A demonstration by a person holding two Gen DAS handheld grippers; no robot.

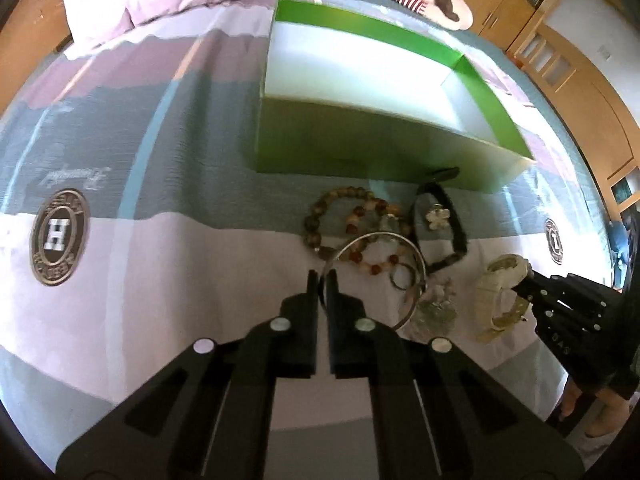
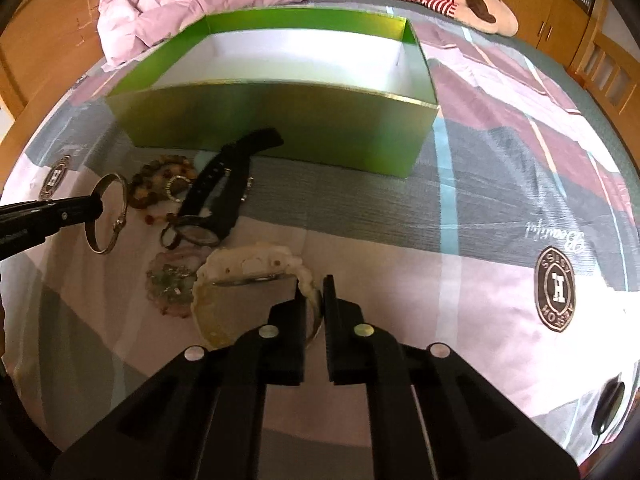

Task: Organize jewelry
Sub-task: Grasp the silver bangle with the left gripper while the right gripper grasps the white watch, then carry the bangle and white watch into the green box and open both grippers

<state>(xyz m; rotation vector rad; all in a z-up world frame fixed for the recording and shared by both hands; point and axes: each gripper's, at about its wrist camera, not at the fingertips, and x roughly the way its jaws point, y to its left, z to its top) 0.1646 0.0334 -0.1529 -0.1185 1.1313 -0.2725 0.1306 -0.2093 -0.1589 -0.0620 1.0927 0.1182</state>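
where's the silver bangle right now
The silver bangle is pinched in the left gripper, beside the bead bracelets in front of the green box.

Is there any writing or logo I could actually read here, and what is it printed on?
"H": big letter in the round badge printed on the bedsheet.
"HOSSY": seems to run along the rim of the same kind of badge, seen upside down; the rest of the ring is too blurred.
"Beautiful": likely, in cursive script on the sheet, upside down.
Small white marks on the right gripper: too blurred to read.
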